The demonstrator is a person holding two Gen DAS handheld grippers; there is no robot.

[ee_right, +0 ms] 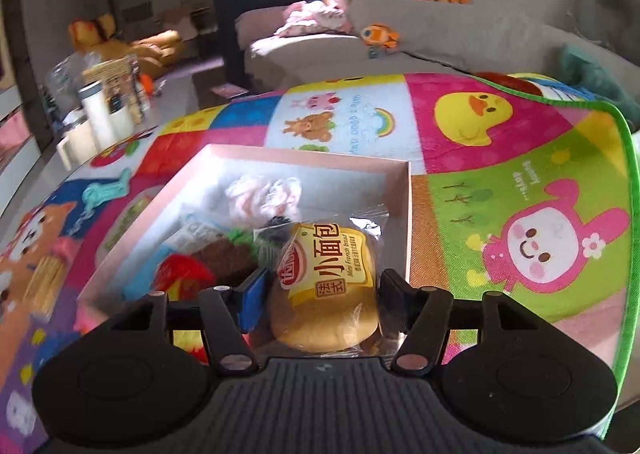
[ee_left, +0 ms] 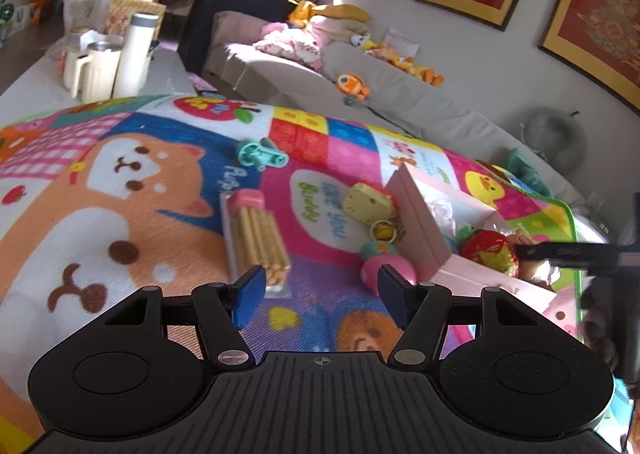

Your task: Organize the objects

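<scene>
My right gripper [ee_right: 320, 298] hangs over the near corner of an open pink box [ee_right: 409, 213]. A wrapped mini bread bun [ee_right: 328, 286] sits between its pads, and small gaps show on both sides, so the jaws are open. In the box lie a red wrapped item [ee_right: 184, 274], a brown block and a pale bundle. My left gripper [ee_left: 322, 294] is open and empty above the colourful play mat [ee_left: 120, 221]. Ahead of it lie a clear pack of biscuit sticks [ee_left: 256, 238], a pink and green ball toy [ee_left: 384, 258], a yellow toy [ee_left: 366, 199] and a teal toy [ee_left: 260, 153].
The pink box [ee_left: 424, 230] stands right of the left gripper, with a black finger [ee_left: 552, 252] of the right gripper over it. Mugs and a white flask [ee_left: 136, 53] stand far left. A sofa [ee_left: 400, 93] with plush toys runs behind. The mat's green edge [ee_right: 624, 213] is at right.
</scene>
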